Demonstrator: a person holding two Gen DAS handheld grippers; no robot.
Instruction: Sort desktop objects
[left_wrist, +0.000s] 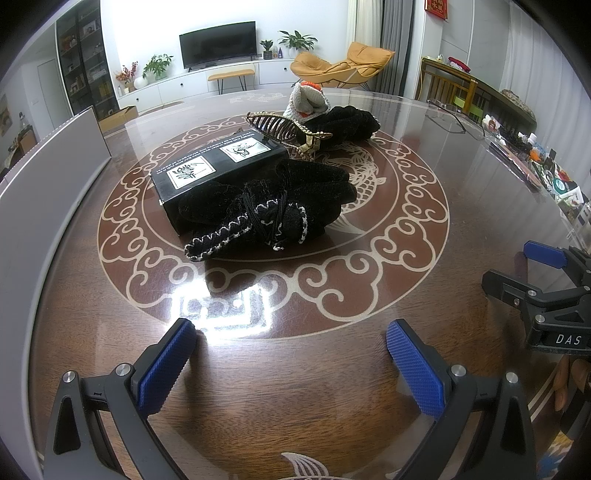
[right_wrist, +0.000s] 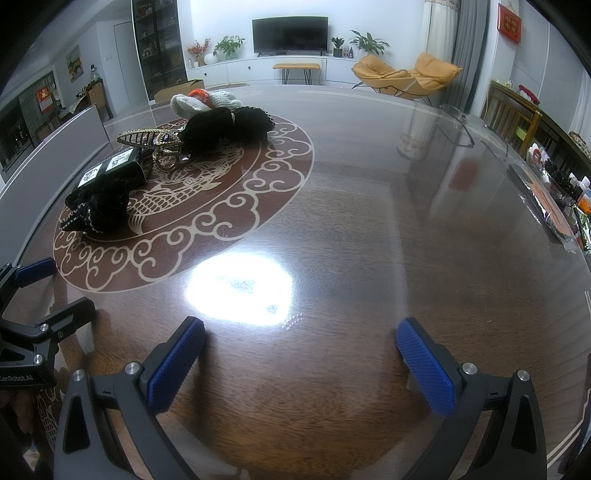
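1. Dark polished wood with a pale cloud-scroll medallion makes up the counter (left_wrist: 295, 369), and the things to sort lie clustered on that medallion.
2. Nearest the left gripper (left_wrist: 291, 354) lies a black knit glove (left_wrist: 273, 210) with white-stitched edging, draped against a black box (left_wrist: 207, 173) bearing white labels.
3. Behind the box rests a gold hair claw (left_wrist: 284, 129), touching a second black glove (left_wrist: 347, 120); a grey knit item (left_wrist: 306, 101) with orange trim sits just beyond.
4. Left gripper: jaws spread wide, holding nothing, blue pads (left_wrist: 166, 365) hovering over bare wood short of the glove.
5. Right gripper (right_wrist: 301, 354): likewise wide apart and empty, well to the right of the cluster.
6. Along the counter's left edge stands a grey panel (left_wrist: 55, 166).
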